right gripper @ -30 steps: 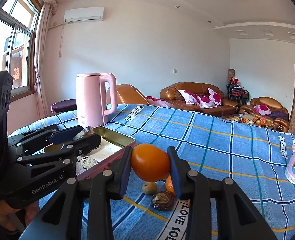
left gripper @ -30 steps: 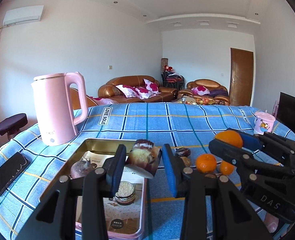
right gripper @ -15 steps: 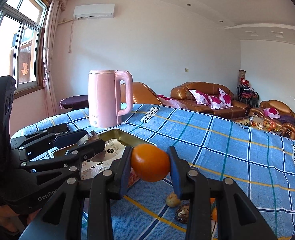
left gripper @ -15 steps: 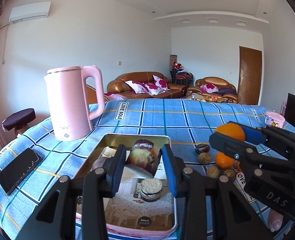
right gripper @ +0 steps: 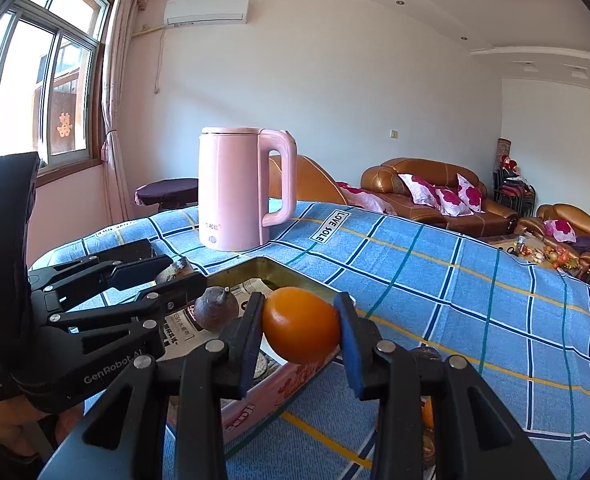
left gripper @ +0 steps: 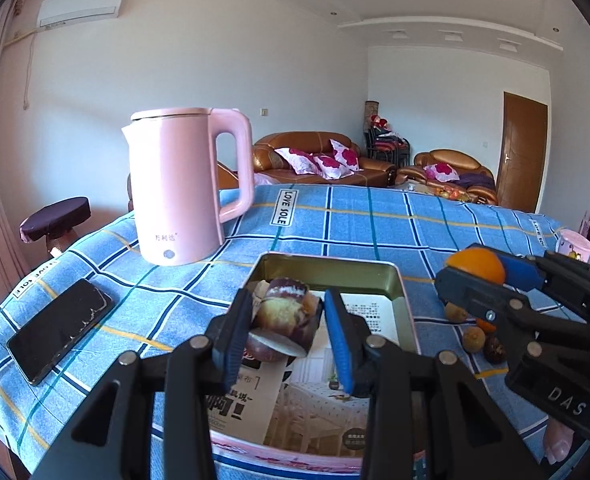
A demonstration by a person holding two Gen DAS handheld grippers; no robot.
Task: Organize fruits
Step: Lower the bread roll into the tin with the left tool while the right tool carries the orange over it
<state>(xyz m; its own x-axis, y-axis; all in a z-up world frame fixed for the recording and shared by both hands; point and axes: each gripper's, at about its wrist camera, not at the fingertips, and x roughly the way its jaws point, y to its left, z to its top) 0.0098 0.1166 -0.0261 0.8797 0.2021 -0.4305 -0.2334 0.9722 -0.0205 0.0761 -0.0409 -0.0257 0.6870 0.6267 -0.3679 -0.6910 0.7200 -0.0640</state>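
Note:
My left gripper point(left gripper: 287, 309) is shut on a purple-skinned fruit point(left gripper: 285, 314) with pale yellow flesh, held over the open metal tin point(left gripper: 327, 270), which is lined with printed paper. My right gripper point(right gripper: 301, 312) is shut on an orange point(right gripper: 301, 325) above the tin's near right rim point(right gripper: 295, 376). In the right wrist view a dark purple fruit point(right gripper: 215, 308) lies in the tin, and the left gripper point(right gripper: 181, 270) reaches in from the left. The left wrist view shows the right gripper point(left gripper: 467, 266) with the orange point(left gripper: 477, 266) at the right.
A pink kettle point(left gripper: 183, 184) stands behind the tin on the blue checked cloth point(left gripper: 375, 224). A black phone point(left gripper: 59, 330) lies at the left, near the table's edge. Small brown fruits point(left gripper: 475, 336) sit to the right of the tin, and a pink cup point(left gripper: 573, 242) stands at the far right.
Both grippers have moved left across the table with their fruits still held. The tin and kettle now sit nearer the middle of both views. The orange is now over the tin's edge.

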